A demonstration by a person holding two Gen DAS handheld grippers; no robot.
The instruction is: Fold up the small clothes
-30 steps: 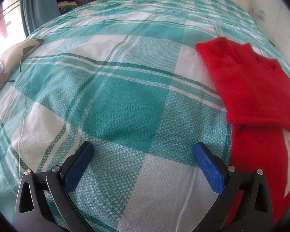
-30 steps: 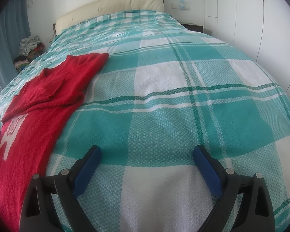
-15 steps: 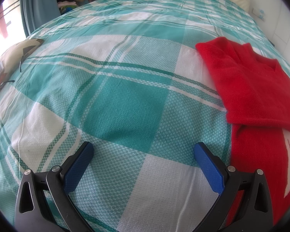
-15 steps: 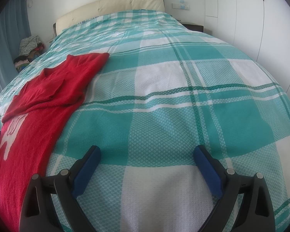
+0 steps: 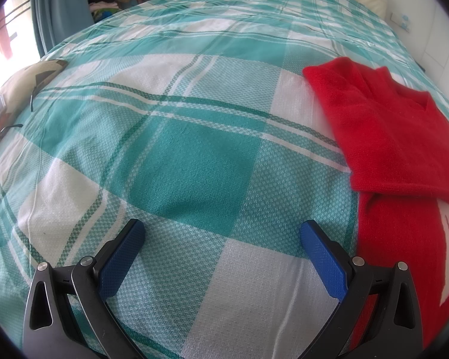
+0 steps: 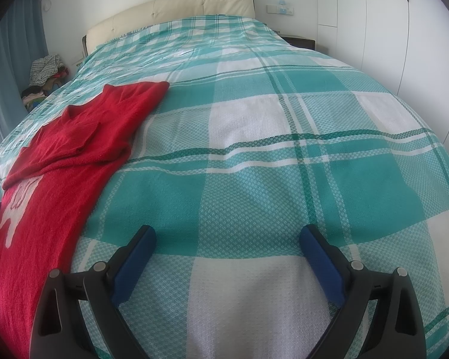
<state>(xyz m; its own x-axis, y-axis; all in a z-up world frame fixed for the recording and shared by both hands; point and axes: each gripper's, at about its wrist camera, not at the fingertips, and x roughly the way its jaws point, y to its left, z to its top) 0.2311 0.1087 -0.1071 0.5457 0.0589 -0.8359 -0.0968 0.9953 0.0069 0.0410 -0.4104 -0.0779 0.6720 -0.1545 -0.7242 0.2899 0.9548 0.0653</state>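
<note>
A red knit sweater (image 5: 398, 155) with a white pattern on its front lies on the teal and white checked bedspread (image 5: 194, 161), its sleeves folded in over the chest. In the left wrist view it is at the right; in the right wrist view the sweater (image 6: 63, 161) is at the left. My left gripper (image 5: 223, 233) is open and empty over bare bedspread, left of the sweater. My right gripper (image 6: 227, 236) is open and empty over the bedspread (image 6: 284, 179), right of the sweater.
A beige headboard (image 6: 170, 9) stands at the far end of the bed. A pile of clothes (image 6: 45, 74) sits beside blue curtains (image 5: 60, 9) at the far left. A patterned cushion (image 5: 12, 98) lies at the bed's left edge. White wardrobe doors (image 6: 404, 30) line the right.
</note>
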